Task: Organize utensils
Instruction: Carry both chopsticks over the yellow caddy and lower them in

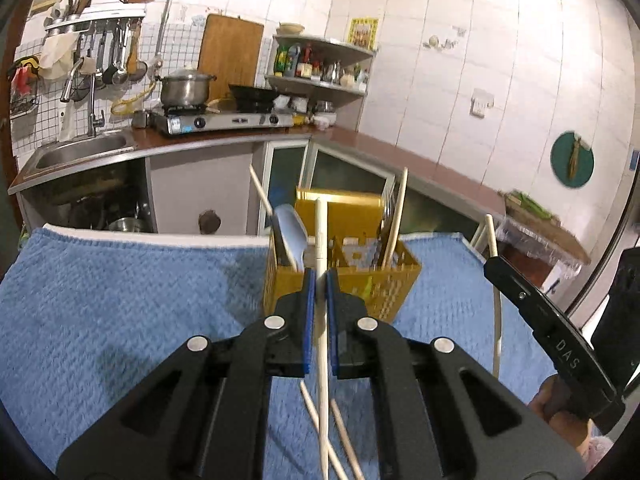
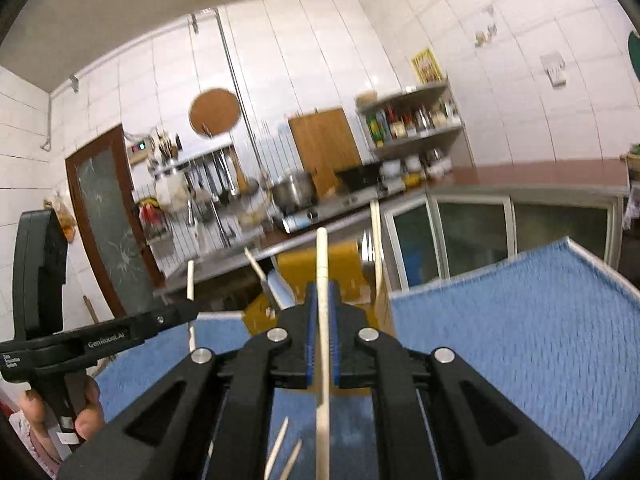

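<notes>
The left gripper point(image 1: 320, 276) is closed on a pale chopstick point(image 1: 322, 236). The blue pads point(image 1: 309, 320) press it from both sides. In the left wrist view the long axis of this chopstick runs nearly straight up and down in the picture: its thick end points away from the camera, toward the yellow basket point(image 1: 384, 284), and its thin end passes back under the gripper, over the blue towel point(image 1: 120, 304).

The right gripper point(image 2: 323, 292) is also closed on a chopstick point(image 2: 322, 264). This second stick stands between the pads point(image 2: 309, 352) in the same manner, with the thick end forward and up and the thin end behind, below the camera. In the left wrist view the same gripper shows at the right edge, its stick point(image 1: 493, 240) pointing upward.

The basket stands on the towel near its far edge, about in the middle. Inside it I see a white spoon point(image 1: 294, 232) at the left side, leaning, and some more chopsticks point(image 1: 396, 220) that lean in different directions. Their tips rise above the rim.

More loose chopsticks point(image 1: 344, 432) lie on the towel at its near edge, under the left gripper; they are crossed with one another. Two thin tips point(image 2: 280, 444) show also under the right gripper.

A hand point(image 2: 86, 412) holds the handle of the left gripper, seen at the lower left of the right wrist view. That view is a little blurred.
</notes>
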A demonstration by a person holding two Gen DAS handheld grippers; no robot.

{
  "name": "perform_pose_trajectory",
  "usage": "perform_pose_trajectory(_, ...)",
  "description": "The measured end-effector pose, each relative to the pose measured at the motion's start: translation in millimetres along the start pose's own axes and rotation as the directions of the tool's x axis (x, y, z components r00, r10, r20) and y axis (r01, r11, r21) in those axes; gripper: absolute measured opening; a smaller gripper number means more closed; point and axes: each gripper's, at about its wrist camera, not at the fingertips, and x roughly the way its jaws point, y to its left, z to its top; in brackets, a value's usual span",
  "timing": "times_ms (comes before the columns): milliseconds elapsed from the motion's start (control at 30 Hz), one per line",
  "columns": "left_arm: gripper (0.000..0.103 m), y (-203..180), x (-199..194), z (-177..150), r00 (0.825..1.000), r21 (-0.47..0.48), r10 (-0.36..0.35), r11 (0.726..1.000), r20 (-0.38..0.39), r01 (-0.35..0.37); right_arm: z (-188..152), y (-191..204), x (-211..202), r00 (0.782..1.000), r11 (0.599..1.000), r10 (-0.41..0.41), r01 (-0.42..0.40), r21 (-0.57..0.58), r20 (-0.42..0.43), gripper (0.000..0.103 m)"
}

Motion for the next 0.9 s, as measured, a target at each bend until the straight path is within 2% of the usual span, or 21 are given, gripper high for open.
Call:
perform_pose_trajectory(233, 0.005, -1, 1, 43, 0.995, -0.002, -0.01, 1.0, 0.104, 0.01, 36, 4, 21, 0.988, 0.998, 0.059, -0.059, -0.003, 0.143, 0.006)
perform_pose_trajectory(333, 0.005, -2, 1, 62, 0.987, 0.005, -0.005, 1.0, 0.161, 0.004, 51, 6, 30, 0.973, 0.998, 0.069, -0.068, -0.011, 0.219, 0.006)
perform_pose_trajectory(467, 0.005, -2, 4, 88, 0.969, 0.0, 0.014, 1.0, 0.245, -0.014, 70, 3, 53, 0.945, 0.999, 0.038, -0.036, -0.012, 0.324, 0.006)
perform_pose_trajectory(633, 0.005, -6, 18, 115, 0.945, 0.027, 0.051, 0.998, 0.323, -0.063, 81, 1, 80, 0.923, 1.0, -0.002, 0.007, -0.012, 0.384, 0.006)
perform_pose_trajectory(800, 0.005, -11, 45, 114, 0.935, 0.058, 0.078, 0.993, 0.347, -0.105, 84, -2, 98, 0.913, 0.998, -0.038, 0.052, -0.024, 0.406, 0.006)
perform_pose_trajectory(900, 0.005, -8, 61, 107, 0.942, 0.048, 0.068, 0.995, 0.328, -0.088, 84, -3, 105, 0.907, 0.997, -0.059, 0.078, -0.029, 0.418, 0.006)
